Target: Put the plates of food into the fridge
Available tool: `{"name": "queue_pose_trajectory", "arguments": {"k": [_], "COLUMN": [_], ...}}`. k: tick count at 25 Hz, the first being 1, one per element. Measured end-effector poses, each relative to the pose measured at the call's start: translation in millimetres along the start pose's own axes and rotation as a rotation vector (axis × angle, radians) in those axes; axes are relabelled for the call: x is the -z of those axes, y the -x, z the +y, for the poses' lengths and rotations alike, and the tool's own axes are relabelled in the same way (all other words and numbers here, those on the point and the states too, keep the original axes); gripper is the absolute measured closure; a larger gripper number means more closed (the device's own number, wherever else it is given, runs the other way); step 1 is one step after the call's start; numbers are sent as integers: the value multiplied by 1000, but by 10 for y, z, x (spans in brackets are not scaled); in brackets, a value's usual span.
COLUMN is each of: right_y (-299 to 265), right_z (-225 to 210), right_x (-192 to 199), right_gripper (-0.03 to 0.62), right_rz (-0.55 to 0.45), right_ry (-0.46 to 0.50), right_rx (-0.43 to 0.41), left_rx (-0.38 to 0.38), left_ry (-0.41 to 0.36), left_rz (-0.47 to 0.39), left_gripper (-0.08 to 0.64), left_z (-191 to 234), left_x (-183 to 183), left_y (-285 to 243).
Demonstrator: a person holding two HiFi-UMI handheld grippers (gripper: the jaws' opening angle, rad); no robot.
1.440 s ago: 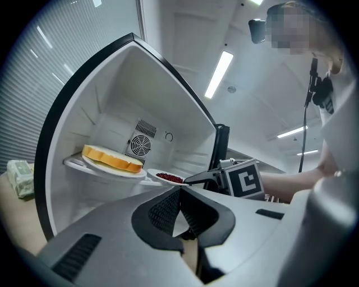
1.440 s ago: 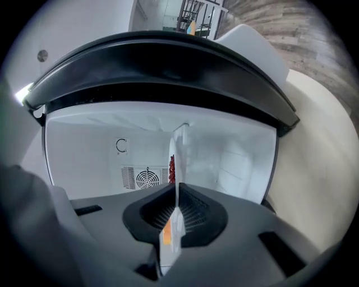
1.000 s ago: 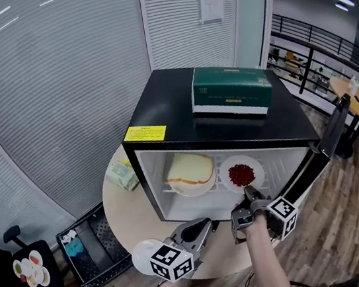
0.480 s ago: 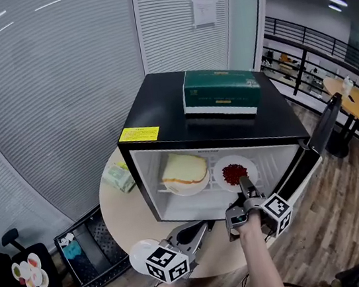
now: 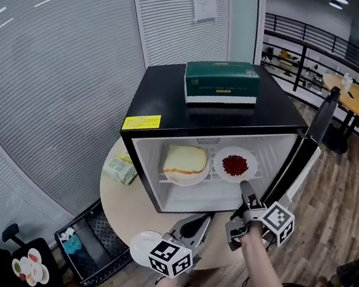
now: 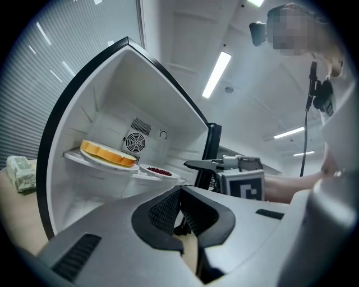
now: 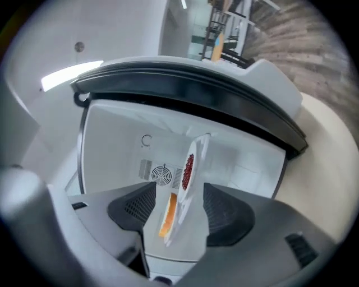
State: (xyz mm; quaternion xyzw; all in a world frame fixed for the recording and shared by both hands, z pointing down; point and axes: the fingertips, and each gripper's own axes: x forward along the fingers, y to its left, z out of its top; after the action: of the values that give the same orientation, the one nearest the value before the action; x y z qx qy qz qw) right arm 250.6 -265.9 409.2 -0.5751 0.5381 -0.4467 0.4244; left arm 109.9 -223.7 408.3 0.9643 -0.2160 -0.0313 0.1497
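Note:
The black mini fridge (image 5: 159, 99) stands open. On its shelf sit a plate with a sandwich (image 5: 186, 163) and, to its right, a plate of red food (image 5: 236, 164). My right gripper (image 5: 240, 206) hangs just outside the fridge front, below the red-food plate. Its jaws have just been opening and stand open with nothing between them. In the right gripper view both plates (image 7: 189, 166) show farther off through the gap. My left gripper (image 5: 197, 225) is shut and empty, low and left of the right one. The sandwich plate (image 6: 105, 157) shows in the left gripper view.
A green box (image 5: 221, 83) lies on the fridge top. The fridge door (image 5: 312, 136) stands open to the right. The fridge sits on a round beige table (image 5: 118, 205) with a small packet (image 5: 121, 170). A black crate (image 5: 91, 243) is on the floor at the left.
My right gripper opened, let go of the red-food plate on the shelf, and drew back out of the fridge, rolling a little. The left gripper stayed where it was.

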Motion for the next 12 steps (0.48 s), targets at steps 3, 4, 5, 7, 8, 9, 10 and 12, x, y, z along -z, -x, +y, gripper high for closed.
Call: {"name": "queue_pose_trajectory", "arguments": {"k": [3,4,5,7,8,9,10,12], "right_y": [239,323,407,566,646,729,812,965], "right_z": [87,100,105,82,60,37,14,-28], "right_x": [115,140,165,226,257,283,302,341], "right_gripper": [345,347,347,347,347,351,373,470], "right_rz": [21,18,13,13,15,13,5,-15], "right_ry": [216,299,385,552,632,714,799,967], "right_rx": [3,2,-2,-11,-13,-11,-6,9], "left_rx": [13,19,24,30,31,32,33,32], "left_ry": [-6,-8,-12,-27,-37,-49,-61,-82], "left_rz": [8,12,17,24,23,21,21,30], "left_gripper": [555,555,555,555,555,555,555,555], "left_z": [-46,-65,-88,-135,-159,-182,-202,-230], "left_x": [32,45,58,69,68,69,78,127], "left_y": [-17,-24,-30,-45,-49,-50,-44,-13]}}
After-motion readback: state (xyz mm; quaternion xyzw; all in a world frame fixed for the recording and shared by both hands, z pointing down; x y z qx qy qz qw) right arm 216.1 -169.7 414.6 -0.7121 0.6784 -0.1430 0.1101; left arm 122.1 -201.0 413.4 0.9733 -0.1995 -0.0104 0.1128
